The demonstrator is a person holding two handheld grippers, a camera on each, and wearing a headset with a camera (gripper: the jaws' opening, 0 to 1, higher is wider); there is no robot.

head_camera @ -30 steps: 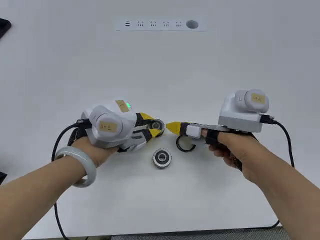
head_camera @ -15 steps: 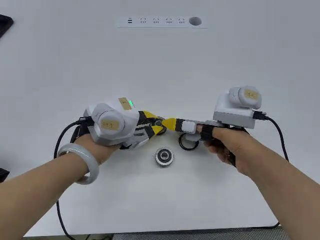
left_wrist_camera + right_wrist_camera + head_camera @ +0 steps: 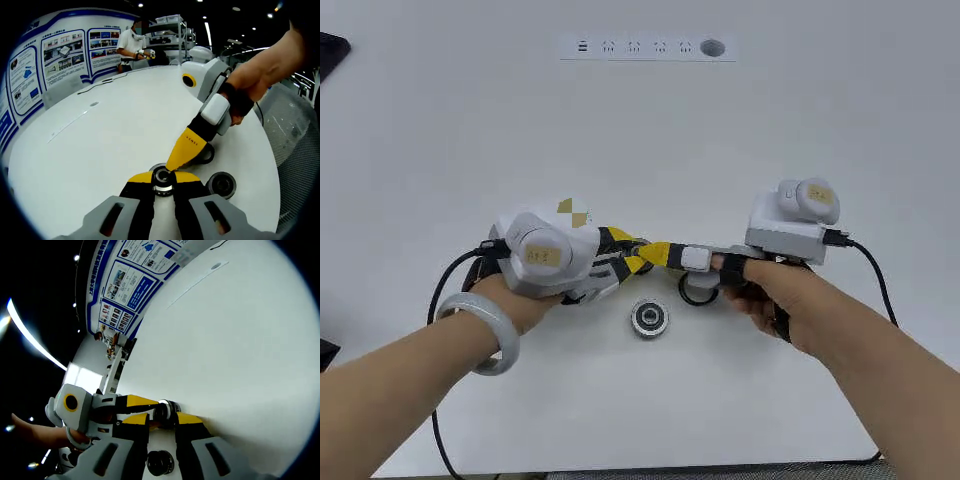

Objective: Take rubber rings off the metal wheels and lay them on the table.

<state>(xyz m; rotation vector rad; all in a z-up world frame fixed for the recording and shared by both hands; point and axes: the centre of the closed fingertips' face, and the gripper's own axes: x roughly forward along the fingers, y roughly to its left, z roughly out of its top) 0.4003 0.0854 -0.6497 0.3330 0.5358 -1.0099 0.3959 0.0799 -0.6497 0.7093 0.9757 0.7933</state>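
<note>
**Desk:** Left jaws?

**Me:** My left gripper [image 3: 164,179] is clamped on a wheel [image 3: 163,175], with one yellow tip on each side of its rim. The bore is turned up toward my left camera. In the right gripper view I see the wheel rim-on.

**Desk:** And the right?

**Me:** My right gripper [image 3: 164,418] meets it nose to nose. Its jaws stand narrowly apart, with the tips against that same wheel. I cannot tell whether they pinch it.

**Desk:** Where is the rest?

**Me:** The held wheel sits between the two sets of tips, over the table [image 3: 770,130]. A loose wheel [image 3: 649,318] lies flat on the table nearer to me, bore up. A black ring [image 3: 697,291] lies flat under the right gripper, near the loose wheel.
</note>
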